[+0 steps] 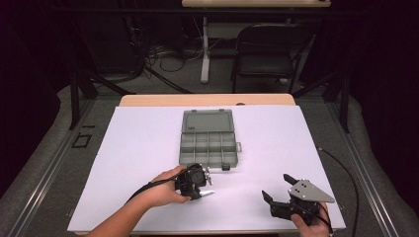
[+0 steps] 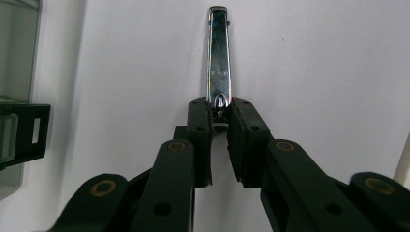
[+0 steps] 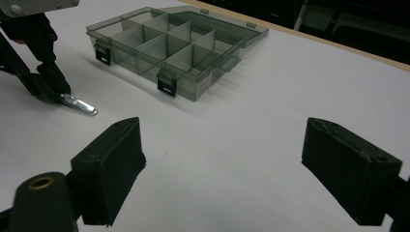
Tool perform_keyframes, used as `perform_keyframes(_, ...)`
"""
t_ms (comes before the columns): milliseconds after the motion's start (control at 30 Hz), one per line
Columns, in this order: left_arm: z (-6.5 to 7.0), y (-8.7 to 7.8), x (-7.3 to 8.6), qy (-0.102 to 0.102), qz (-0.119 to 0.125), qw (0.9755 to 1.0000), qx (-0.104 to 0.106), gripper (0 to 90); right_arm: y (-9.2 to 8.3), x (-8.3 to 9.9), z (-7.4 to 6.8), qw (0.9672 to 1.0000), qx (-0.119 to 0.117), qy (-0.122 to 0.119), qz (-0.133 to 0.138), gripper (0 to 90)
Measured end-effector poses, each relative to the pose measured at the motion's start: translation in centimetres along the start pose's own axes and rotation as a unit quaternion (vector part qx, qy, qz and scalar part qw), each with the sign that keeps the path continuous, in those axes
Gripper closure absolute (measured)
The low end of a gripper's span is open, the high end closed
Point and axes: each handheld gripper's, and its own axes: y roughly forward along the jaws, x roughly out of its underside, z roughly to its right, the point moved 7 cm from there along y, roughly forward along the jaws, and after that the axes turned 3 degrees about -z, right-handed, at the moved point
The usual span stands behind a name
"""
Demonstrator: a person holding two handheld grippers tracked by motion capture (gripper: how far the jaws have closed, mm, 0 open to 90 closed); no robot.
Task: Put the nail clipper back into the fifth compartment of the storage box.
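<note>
Clearly the nail clipper point(image 2: 219, 53) is a small, light, rigid piece of chromed metal, slick enough to twist out of a loose pinch, so I judge its narrow sides the right place to hold it. My left gripper point(image 2: 220, 113) is clamped on one end there, the rest sticking out straight ahead of the jaws, low over the white tabletop point(image 2: 314, 72). Whether the far tip touches the surface I cannot tell, and the pinched end is hidden between the pads. The open compartment box point(image 3: 169, 48) sits just beyond it. My right gripper point(image 3: 222, 164) waits well off to the side, jaws wide apart, holding nothing.
</note>
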Motion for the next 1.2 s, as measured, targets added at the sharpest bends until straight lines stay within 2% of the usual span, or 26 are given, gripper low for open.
perform_keyframes(167,0.0,-0.2,0.0,-0.004,0.001,1.0,0.002,80.2,0.0,0.0,0.0,1.0,0.002,0.001,0.001,14.2)
perform_keyframes(467,-0.4,-1.6,0.1,-0.035,0.032,0.9989,0.001,80.3,0.0,0.1,0.1,1.0,0.003,0.001,0.002,14.2)
perform_keyframes(633,-0.7,-2.8,0.2,-0.063,0.066,0.9958,-0.005,80.3,-0.1,0.0,0.1,1.0,0.002,0.0,0.003,14.2)
perform_keyframes(733,-0.7,-3.0,0.3,-0.069,0.074,0.9949,-0.005,80.3,0.0,0.1,0.1,1.0,0.002,0.001,0.002,14.2)
perform_keyframes(967,-1.1,-4.1,0.4,-0.096,0.11,0.9892,-0.012,80.3,0.0,0.1,0.1,1.0,0.003,0.005,0.0,14.2)
perform_keyframes(1067,-1.2,-4.6,0.6,-0.108,0.129,0.9857,-0.012,80.3,0.0,0.1,0.1,1.0,0.004,0.002,0.0,14.2)
perform_keyframes(1100,-1.3,-4.9,0.6,-0.114,0.14,0.9834,-0.012,80.3,0.0,0.1,0.1,1.0,0.005,0.004,0.005,14.2)
perform_keyframes(1133,-1.3,-4.9,0.6,-0.114,0.14,0.9834,-0.012,80.3,0.0,0.1,0.1,1.0,0.005,0.004,0.005,14.2)
perform_keyframes(1167,-1.5,-5.3,0.8,-0.124,0.157,0.9798,-0.012,80.3,0.0,0.1,0.1,1.0,0.006,0.005,0.003,14.2)
perform_keyframes(1200,-1.5,-5.3,0.8,-0.124,0.157,0.9798,-0.012,80.3,0.0,0.1,0.1,1.0,0.006,0.005,0.003,14.2)
